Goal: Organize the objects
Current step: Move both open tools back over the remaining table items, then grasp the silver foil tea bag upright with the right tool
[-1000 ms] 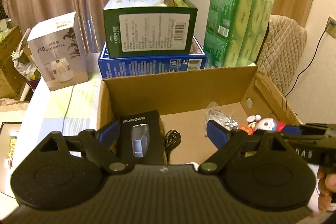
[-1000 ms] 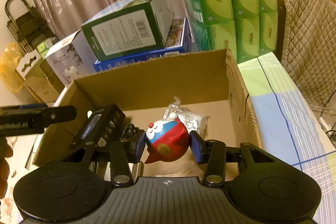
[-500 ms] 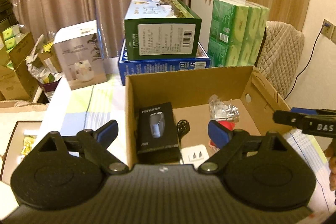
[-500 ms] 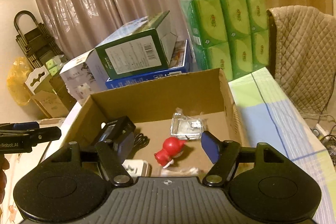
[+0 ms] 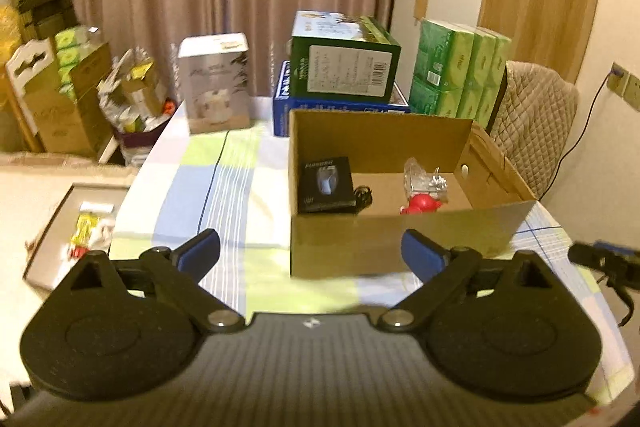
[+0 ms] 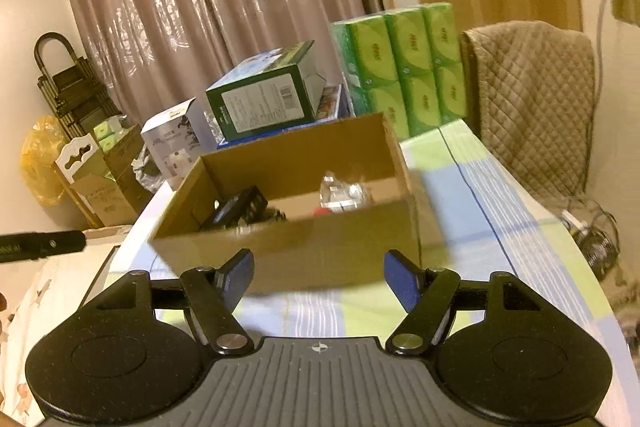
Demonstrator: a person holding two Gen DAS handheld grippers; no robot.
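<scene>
I am holding my left gripper and my right gripper above the near edge of a table covered in a green, blue and white checked cloth, both sets of blue-padded jaws spread wide and gripping nothing. An open brown cardboard box is sitting on the cloth just ahead of both grippers, its near wall facing me. Inside it, a black rectangular product box with white lettering is leaning in the left part, a coiled black cable is lying just beside it, a red round toy figure is resting toward the right, and a crinkled clear plastic packet is lying right behind the toy. Behind the cardboard box, a dark green carton with a white label is sitting on top of a flat blue carton, with a block of green tissue packs to their right and a white appliance carton standing well apart to their left. A beige quilted chair cover is draping the seat at the table's right side. The right wrist view is blurring the box's near wall.
</scene>
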